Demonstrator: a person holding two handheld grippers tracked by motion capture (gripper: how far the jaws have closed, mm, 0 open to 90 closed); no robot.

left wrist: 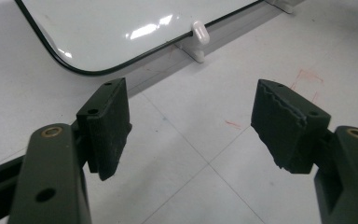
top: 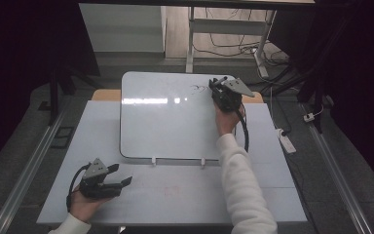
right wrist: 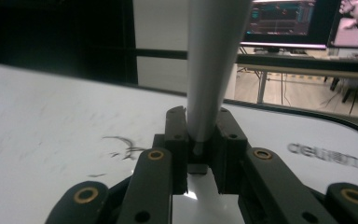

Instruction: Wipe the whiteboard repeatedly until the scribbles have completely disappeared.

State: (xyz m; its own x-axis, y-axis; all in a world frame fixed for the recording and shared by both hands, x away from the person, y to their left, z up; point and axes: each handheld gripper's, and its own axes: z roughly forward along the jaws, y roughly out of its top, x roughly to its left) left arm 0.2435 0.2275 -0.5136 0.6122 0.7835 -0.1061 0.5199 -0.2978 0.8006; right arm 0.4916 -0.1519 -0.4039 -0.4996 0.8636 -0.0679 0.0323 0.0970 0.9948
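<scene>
A white board (top: 170, 117) with rounded corners lies flat on the grey table (top: 185, 195). A faint dark scribble (top: 199, 88) marks its far right part, also in the right gripper view (right wrist: 121, 147). My right gripper (top: 217, 84) hovers at the board's far right corner, just right of the scribble. It is shut on a pale grey marker-like stick (right wrist: 212, 60) that rises from between the jaws of the right gripper (right wrist: 200, 121). My left gripper (top: 119, 176) rests at the table's front left, open. In its own view the left gripper (left wrist: 191, 121) has nothing between its jaws.
Two white clips (top: 153, 161) (top: 203, 162) hold the board's near edge. Faint red marks (left wrist: 307, 79) lie on the table in front. A power strip (top: 286, 141) and cables lie on the floor to the right. Monitors (right wrist: 284, 21) stand beyond the board.
</scene>
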